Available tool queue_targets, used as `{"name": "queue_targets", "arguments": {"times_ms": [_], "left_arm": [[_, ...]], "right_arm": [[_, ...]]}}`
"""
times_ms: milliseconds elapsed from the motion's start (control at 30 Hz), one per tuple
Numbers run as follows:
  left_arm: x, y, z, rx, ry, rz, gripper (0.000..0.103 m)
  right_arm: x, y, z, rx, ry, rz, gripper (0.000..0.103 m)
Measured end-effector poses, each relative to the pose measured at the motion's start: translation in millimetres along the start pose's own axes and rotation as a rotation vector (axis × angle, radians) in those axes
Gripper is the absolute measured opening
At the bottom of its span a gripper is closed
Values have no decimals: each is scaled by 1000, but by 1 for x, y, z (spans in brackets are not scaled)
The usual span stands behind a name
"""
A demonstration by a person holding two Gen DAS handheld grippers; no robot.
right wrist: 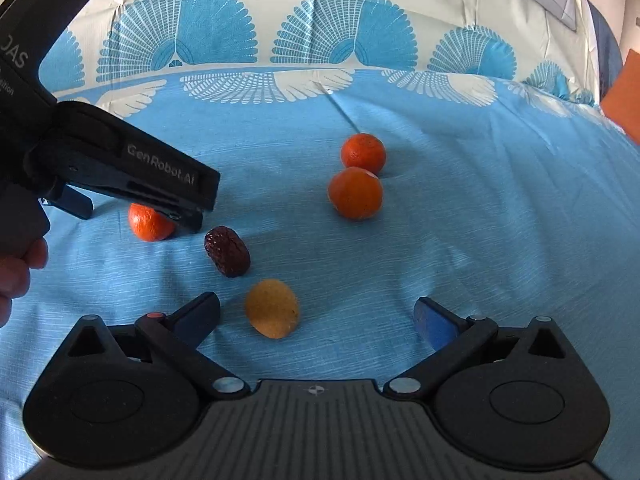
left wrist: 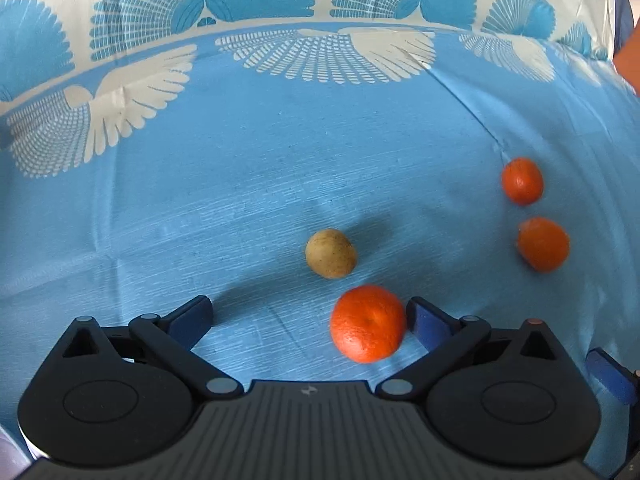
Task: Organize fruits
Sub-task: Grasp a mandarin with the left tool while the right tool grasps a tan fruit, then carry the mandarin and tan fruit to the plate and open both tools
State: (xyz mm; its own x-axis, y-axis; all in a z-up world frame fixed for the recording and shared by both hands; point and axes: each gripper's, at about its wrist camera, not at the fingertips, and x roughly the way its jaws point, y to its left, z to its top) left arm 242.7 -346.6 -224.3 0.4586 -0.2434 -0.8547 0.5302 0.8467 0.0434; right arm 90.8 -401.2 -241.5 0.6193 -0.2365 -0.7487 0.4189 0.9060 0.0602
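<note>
While both my grippers hang over the blue cloth, neither one grips anything. Left gripper has its fingers wide apart at the bottom of the left wrist view, w/ a big orange sitting btwn them, right up against the right-hand finger pad; can't tell if it actually touches. Just above it, center frame, sits a tan round fruit, apart from the orange. Two more oranges, upper one and lower one, lie at the right side, near each other.

Right gripper also has fingers spread wide, bottom of the right wrist view. A yellow-orange fruit lies btwn them, closer to the left-hand finger, not touching either. Just up-left of it is a dark red date. Same two oranges show center frame, nearly touching. My left gripper comes in from the upper left there, partly hiding the big orange at mid-left.
</note>
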Motion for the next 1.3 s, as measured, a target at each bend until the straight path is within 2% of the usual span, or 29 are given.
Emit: {"name": "queue_targets", "arguments": {"times_ms": [33,67,100,133,233,333,467,533,733,967,1167,1300], "left_arm": [[-5,0,0,9,-6,1,91],[-10,-1,-1,21,-10,-29,67],[-18,-3,0,31,-11,-58,52],[-24,-4,1,36,-11,-76,37],[-46,0,1,21,-43,-74,37],[-77,13,1,-9,-62,-48,37],[-134,37,-14,-30,-106,42,37],[-163,52,-28,-48,-117,77,37],[-241,90,-82,-142,-103,161,37],[-334,120,-154,-249,-103,195,37],[-384,137,-211,-342,-107,204,37],[-403,142,-241,-380,-110,212,37]], "right_arm": [[-4,1,0,4,1,10,86],[-9,2,0,-1,-7,20,74],[-14,5,0,-21,-22,25,45],[-17,9,-2,-45,-29,30,28],[-19,11,-3,-59,-46,15,28],[-33,5,3,-56,-138,-40,28],[-63,-12,17,20,-156,-58,28],[-84,-18,21,49,-168,-18,28],[-171,-7,23,1,-214,125,28],[-270,27,11,-103,-216,344,28],[-333,55,-16,-164,-171,502,28],[-359,70,-35,-226,-166,535,28]]}}
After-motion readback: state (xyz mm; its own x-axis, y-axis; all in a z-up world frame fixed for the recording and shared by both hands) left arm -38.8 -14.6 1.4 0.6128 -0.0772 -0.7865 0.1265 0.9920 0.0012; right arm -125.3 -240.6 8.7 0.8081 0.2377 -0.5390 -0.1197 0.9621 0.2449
